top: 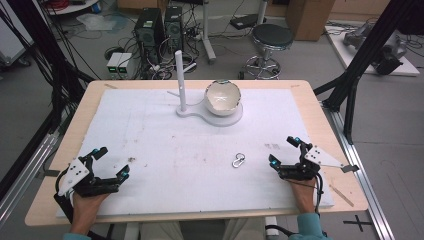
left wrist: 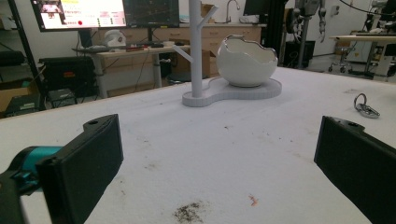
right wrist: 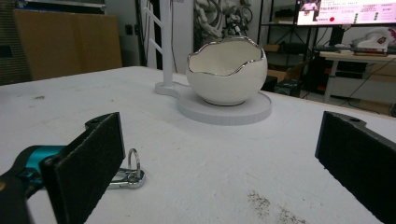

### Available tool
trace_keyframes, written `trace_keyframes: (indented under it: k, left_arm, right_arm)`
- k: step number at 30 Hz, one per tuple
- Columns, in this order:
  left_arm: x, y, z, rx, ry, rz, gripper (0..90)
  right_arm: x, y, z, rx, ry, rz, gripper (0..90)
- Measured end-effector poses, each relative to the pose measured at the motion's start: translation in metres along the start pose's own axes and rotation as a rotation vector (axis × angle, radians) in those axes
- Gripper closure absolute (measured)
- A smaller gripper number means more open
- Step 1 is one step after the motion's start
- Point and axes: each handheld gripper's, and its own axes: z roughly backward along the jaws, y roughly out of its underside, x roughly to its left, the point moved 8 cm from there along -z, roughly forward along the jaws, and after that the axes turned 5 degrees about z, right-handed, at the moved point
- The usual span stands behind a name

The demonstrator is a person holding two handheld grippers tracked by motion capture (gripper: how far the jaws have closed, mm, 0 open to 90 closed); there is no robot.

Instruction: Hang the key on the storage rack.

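1. Both your grippers rest low at the near edge of the white mat (top: 150, 130), well apart from each other. The left gripper (top: 111, 162) has its jaws spread wide with nothing between them, and the right gripper (top: 285, 150) is likewise released and empty.
2. The thing nearest your work is the small metal carabiner (top: 238, 160), lying flat on the mat just left of your right gripper; in the right gripper view it sits close by the left jaw (right wrist: 126, 175), partly hidden behind it.
3. Farther back stand the egg-shaped bowl (top: 222, 98) on its white base and the branched stand (top: 180, 82) rising beside it.
4. Risk, as I judge it: the clip lies flat and thin, so if you close on it from too high, the pads may skate over it and flick it away across the mat.
5. It is off-centre to your right jaws now; closing without shifting left would probably nudge it sideways rather than catch it.
6. If you carry it toward the stand, a wide swing could knock the bowl, which looks light and only sits on its base
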Motion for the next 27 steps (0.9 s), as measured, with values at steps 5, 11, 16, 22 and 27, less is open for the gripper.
trace_keyframes:
  k: [5, 11, 16, 22, 27]
  left_arm:
    - [0.000, 0.000, 0.000, 0.001, -0.001, 0.002, 1.7]
    - [0.000, 0.000, 0.000, -0.001, -0.006, 0.002, 1.7]
    - [0.000, 0.000, 0.000, -0.002, -0.005, 0.002, 1.7]
    - [0.000, 0.000, -0.001, 0.005, -0.004, 0.003, 1.7]
    - [0.001, 0.000, -0.001, 0.005, -0.004, 0.006, 1.7]
  right_arm:
    - [0.000, 0.000, 0.000, 0.001, 0.001, 0.003, 0.6]
    - [0.000, 0.000, 0.000, 0.001, 0.003, 0.001, 0.6]
    - [0.000, 0.000, 0.000, -0.001, 0.008, 0.008, 0.6]
    - [-0.001, -0.001, 0.000, 0.002, 0.014, 0.008, 0.6]
    - [-0.004, -0.014, 0.000, 0.049, -0.010, -0.017, 0.6]
